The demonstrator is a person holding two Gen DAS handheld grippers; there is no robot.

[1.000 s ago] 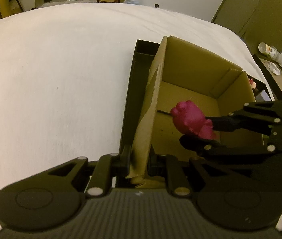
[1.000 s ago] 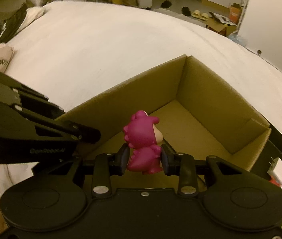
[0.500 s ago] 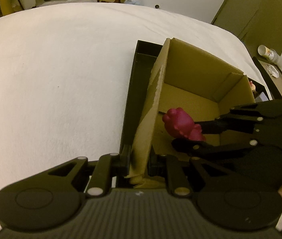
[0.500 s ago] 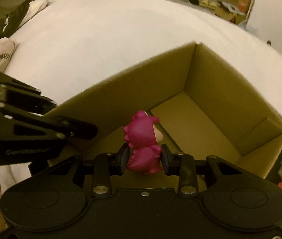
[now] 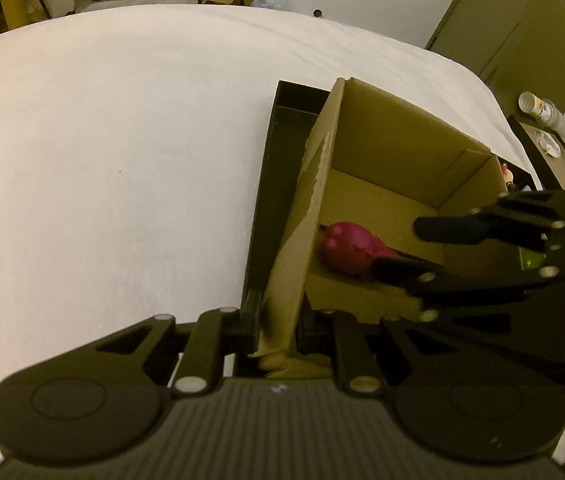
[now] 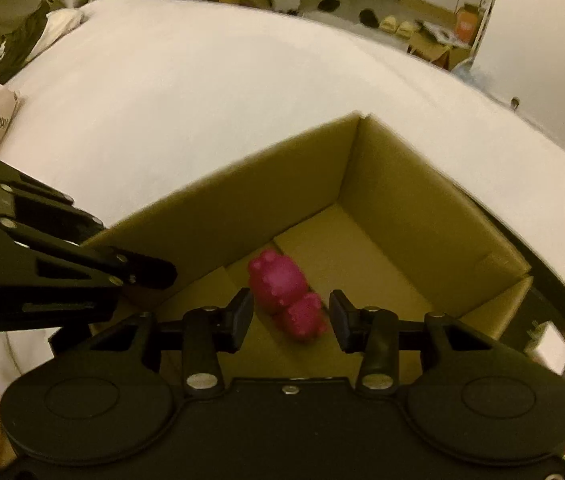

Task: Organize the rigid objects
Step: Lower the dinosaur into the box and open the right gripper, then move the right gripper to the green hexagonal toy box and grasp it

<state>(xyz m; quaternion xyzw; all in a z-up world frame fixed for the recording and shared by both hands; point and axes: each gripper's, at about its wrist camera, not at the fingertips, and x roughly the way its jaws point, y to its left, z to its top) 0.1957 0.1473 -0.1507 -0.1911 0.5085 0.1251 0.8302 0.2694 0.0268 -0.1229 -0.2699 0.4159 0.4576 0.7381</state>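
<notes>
The pink toy (image 6: 286,294) is seen lying on the floor of the cardboard box (image 6: 414,200), close to the box's near wall. The right gripper (image 6: 290,316) is held above it with jaws spread wide (nothing touches the toy). The box's near wall is clamped between the narrowed jaws of the left gripper (image 5: 276,326). The box rests on a white bed (image 5: 102,160).

right gripper (image 6: 290,320) released pink toy (image 6: 284,294) into box (image 6: 422,200).
</notes>
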